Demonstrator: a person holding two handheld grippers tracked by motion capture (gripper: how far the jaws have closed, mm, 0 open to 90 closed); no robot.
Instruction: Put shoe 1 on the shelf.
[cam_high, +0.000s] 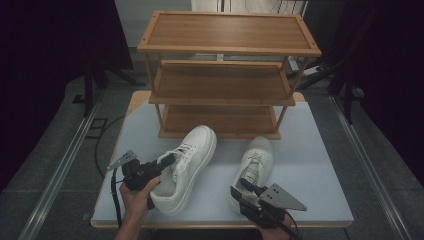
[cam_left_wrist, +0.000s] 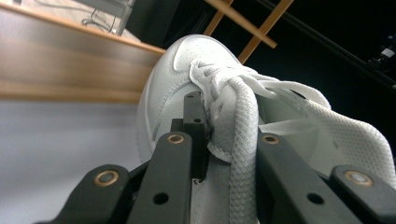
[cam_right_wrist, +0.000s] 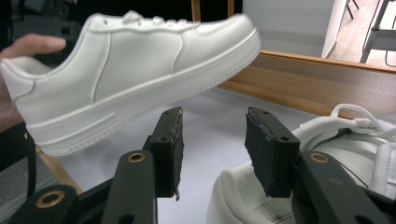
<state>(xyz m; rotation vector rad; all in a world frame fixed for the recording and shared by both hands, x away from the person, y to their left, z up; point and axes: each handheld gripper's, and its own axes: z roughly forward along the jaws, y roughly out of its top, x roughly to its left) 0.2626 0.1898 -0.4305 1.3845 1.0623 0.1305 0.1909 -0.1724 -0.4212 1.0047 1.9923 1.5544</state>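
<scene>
High view, step: the left gripper (cam_high: 167, 161) pinches the left shoe (cam_high: 187, 167) at its tongue and laces, toe tipped toward the shoe rack (cam_high: 227, 47); I judge the lift to a shelf is under way.
High view, right side: the right gripper (cam_high: 245, 184) sits at the heel of the right shoe (cam_high: 256, 165), which rests on the table (cam_high: 310, 170).
High view, room: the shelves stand bare; the rack's posts and the lowest shelf's front edge are the edges to clear.
Left gripper view, grip: jaws clamped on tongue and lace (cam_left_wrist: 245, 126).
Right gripper view, jaws: spread, nothing between the pads; the heel collar (cam_right_wrist: 233, 186) lies just under them.
Right gripper view, next: the raised shoe (cam_right_wrist: 135, 70) needs to go toe-first over the shelf edge (cam_right_wrist: 308, 74).
</scene>
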